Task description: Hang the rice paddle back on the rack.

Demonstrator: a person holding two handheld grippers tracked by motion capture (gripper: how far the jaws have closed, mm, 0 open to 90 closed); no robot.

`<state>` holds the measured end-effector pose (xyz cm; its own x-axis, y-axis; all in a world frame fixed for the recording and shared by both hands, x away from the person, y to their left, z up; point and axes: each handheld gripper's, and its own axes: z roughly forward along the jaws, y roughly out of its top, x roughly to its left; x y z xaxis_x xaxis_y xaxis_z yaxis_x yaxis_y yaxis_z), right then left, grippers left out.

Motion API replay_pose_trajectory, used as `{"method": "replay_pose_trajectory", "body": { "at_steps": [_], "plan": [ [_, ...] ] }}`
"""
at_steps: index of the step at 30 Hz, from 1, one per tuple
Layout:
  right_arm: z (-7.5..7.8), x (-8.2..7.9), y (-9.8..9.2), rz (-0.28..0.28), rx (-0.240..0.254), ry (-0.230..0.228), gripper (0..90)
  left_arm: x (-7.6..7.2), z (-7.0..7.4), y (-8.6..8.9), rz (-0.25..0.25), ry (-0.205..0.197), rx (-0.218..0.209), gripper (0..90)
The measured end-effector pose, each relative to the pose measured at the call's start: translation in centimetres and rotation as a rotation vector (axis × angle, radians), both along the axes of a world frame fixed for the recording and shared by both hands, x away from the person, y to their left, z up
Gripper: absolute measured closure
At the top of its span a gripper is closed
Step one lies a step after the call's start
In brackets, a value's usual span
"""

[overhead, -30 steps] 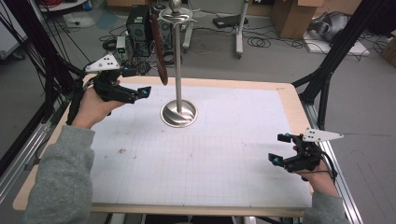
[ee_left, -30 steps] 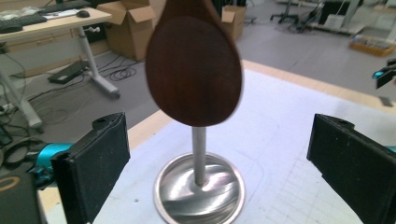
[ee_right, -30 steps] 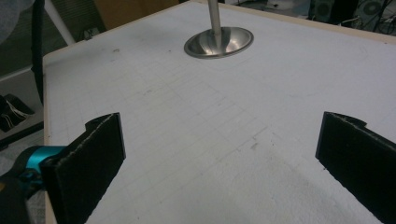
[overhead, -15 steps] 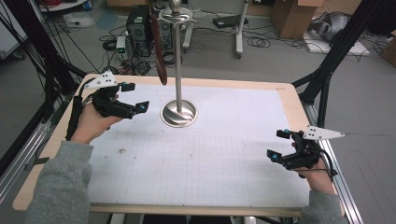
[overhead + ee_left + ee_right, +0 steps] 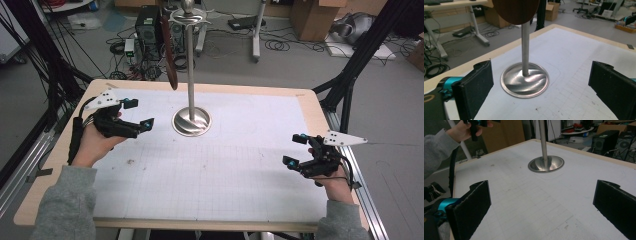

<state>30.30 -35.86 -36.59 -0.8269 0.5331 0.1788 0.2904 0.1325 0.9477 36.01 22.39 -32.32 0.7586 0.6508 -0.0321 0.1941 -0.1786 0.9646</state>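
Currently, left tool [image 5: 137,114]: jaws wide apart, empty, aimed at metal stand [image 5: 191,121] mid-desk, likely lining up a grasp.
Right tool [image 5: 296,150]: spread wide, empty, resting apart.

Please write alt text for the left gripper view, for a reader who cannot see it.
The open left gripper faces a metal stand whose round base sits on the white gridded table. A dark brown oval object hangs near the pole's top, and a cluttered workshop floor lies beyond.
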Motion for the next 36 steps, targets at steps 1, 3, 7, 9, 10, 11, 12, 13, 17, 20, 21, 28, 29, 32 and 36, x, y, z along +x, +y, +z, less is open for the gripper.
{"method": "replay_pose_trajectory", "body": {
  "at_steps": [1,3,7,9,10,11,12,13,17,20,21,28,29,32,36],
  "plan": [
    [0.1,0.0,0.1,0.006,0.011,0.000,0.0,-0.2,-0.1,0.3,-0.004,0.000,-0.010,6.3],
    [0.3,0.0,0.2,0.020,0.040,-0.004,0.0,-0.6,-0.4,0.8,0.017,-0.008,-0.011,6.3],
    [0.6,0.1,0.5,0.024,0.051,-0.014,0.0,-1.3,-1.0,1.8,0.039,-0.011,-0.046,6.3],
    [0.7,0.2,0.7,0.022,0.046,-0.022,0.0,-1.6,-1.3,2.3,0.044,-0.012,-0.062,6.3],
    [0.7,0.2,0.8,0.018,0.039,-0.022,0.0,-1.8,-1.6,2.5,0.049,-0.013,-0.073,6.3],
    [0.7,0.3,0.9,0.020,0.035,-0.026,0.0,-1.9,-1.7,2.7,0.053,-0.011,-0.076,6.3],
    [0.7,0.3,0.9,0.024,0.035,-0.023,0.0,-2.1,-1.9,2.8,0.059,-0.011,-0.093,6.3],
    [0.7,0.4,1.0,0.023,0.030,-0.028,0.0,-2.2,-2.1,3.0,0.060,-0.013,-0.102,6.3],
    [0.7,0.5,1.4,0.018,0.009,-0.030,0.0,-2.7,-2.8,3.6,0.078,-0.017,-0.118,6.3],
    [0.6,0.7,1.4,0.022,0.012,-0.040,0.0,-3.1,-3.1,3.9,0.071,-0.008,-0.126,6.3],
    [0.6,0.8,1.5,0.020,0.012,-0.040,0.0,-3.2,-3.1,4.0,0.071,-0.008,-0.127,6.3],
    [0.6,0.9,1.6,0.023,0.010,-0.043,0.0,-4.0,-3.8,3.9,0.062,-0.011,-0.087,6.3],
    [0.6,0.9,1.6,0.023,0.012,-0.041,0.0,-4.1,-3.8,3.9,0.061,-0.009,-0.085,6.3],
    [0.6,0.9,1.6,0.020,0.012,-0.036,0.0,-4.1,-4.0,4.0,0.063,-0.006,-0.076,6.3],
    [0.6,0.9,1.5,0.018,0.009,-0.040,0.0,-4.4,-4.4,4.6,0.071,0.005,-0.079,6.3]
  ]
}}
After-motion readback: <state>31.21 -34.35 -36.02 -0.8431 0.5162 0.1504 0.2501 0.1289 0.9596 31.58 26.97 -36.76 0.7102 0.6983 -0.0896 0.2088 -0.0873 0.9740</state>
